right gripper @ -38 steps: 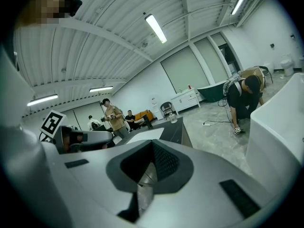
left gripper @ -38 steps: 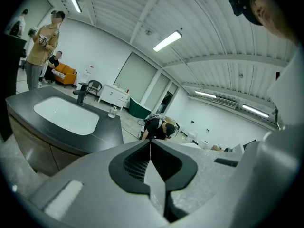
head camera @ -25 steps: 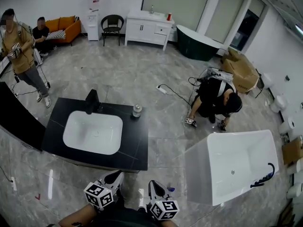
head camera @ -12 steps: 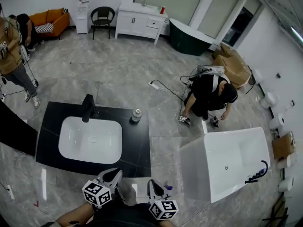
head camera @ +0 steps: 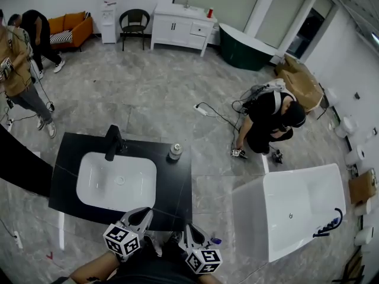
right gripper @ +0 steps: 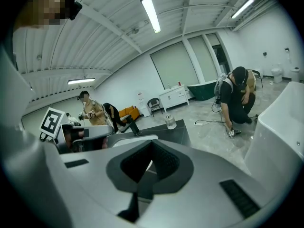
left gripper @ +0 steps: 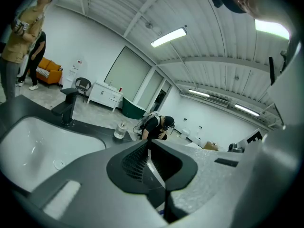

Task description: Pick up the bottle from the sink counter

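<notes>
A small clear bottle with a grey cap stands upright near the far right corner of the black sink counter, right of the white basin. It also shows in the left gripper view and the right gripper view, well ahead of both grippers. My left gripper and right gripper are at the counter's near edge, low in the head view. Both are shut and hold nothing: left gripper, right gripper. Neither touches the bottle.
A black faucet rises behind the basin. A white bathtub stands to the right of the counter. A person crouches on the floor beyond it beside a cable. Two more people stand at the far left.
The counter now lies closer to my grippers, its near edge almost at the jaw tips. The people at the left have shifted. Both grippers stay shut.
</notes>
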{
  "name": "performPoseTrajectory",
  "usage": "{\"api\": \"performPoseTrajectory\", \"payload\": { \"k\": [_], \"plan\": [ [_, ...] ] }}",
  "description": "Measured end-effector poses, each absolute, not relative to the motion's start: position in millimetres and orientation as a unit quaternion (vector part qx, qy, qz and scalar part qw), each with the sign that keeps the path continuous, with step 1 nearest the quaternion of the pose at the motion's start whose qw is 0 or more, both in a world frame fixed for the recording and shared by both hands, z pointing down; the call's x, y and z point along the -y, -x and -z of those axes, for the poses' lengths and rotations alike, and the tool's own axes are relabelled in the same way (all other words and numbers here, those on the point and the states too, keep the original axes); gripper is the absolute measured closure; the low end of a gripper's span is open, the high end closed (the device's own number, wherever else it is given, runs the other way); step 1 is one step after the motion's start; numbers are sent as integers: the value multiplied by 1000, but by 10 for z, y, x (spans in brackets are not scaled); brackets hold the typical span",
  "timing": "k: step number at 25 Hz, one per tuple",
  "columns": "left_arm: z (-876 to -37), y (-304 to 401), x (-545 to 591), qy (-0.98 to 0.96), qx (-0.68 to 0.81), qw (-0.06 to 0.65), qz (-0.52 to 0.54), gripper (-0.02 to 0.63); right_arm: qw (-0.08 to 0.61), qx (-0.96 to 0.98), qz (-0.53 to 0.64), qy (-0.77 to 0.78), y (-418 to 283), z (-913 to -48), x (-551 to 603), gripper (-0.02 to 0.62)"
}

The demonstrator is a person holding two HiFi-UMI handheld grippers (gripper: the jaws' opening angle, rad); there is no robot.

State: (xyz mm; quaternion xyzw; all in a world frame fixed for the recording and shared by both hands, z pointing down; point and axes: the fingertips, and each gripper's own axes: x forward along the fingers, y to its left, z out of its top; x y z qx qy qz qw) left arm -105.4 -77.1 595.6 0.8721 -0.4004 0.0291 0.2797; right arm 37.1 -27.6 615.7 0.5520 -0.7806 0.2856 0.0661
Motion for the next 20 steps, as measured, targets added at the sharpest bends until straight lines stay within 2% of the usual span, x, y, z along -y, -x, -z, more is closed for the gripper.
{"api": "performPoseTrajectory", "payload": {
  "k": [13, 20],
  "plan": [
    [-5788, 656, 1476, -859, 461, 219, -51, 592, 34, 817, -282, -502, -761, -6074, 1075, 600],
    [-5955, 487, 1952, -854, 487, 157, -91, 535, 29, 815, -285, -503, -1124, -6190, 1401, 600]
  ]
}}
